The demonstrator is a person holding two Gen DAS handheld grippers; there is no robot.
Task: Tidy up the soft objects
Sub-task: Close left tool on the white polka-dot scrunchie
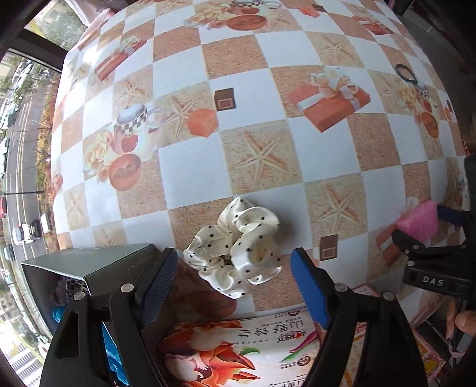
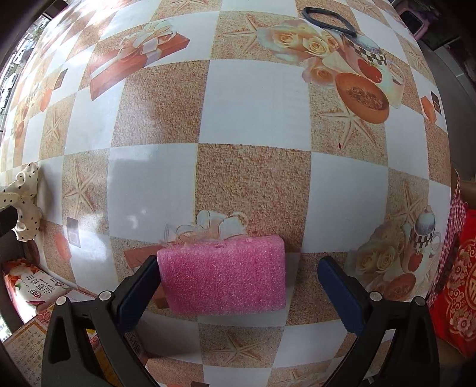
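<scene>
A cream scrunchie with black dots [image 1: 236, 251] lies on the checkered tablecloth near the table's front edge. My left gripper [image 1: 235, 285] is open, its jaws on either side of the scrunchie, not touching it. A pink foam block [image 2: 223, 275] lies on the cloth between the jaws of my right gripper [image 2: 238, 293], which is open; the left pad touches the block's side, the right pad stands apart. The block also shows in the left wrist view [image 1: 419, 220], as does the right gripper [image 1: 428, 238]. The scrunchie shows at the left edge of the right wrist view [image 2: 22, 202].
A dark open box [image 1: 89, 268] with soft items inside sits left of the left gripper. A printed carton [image 1: 238, 348] lies below the table's front edge. A black hair band [image 2: 328, 22] lies far back on the table [image 2: 255, 98]. A window is at left.
</scene>
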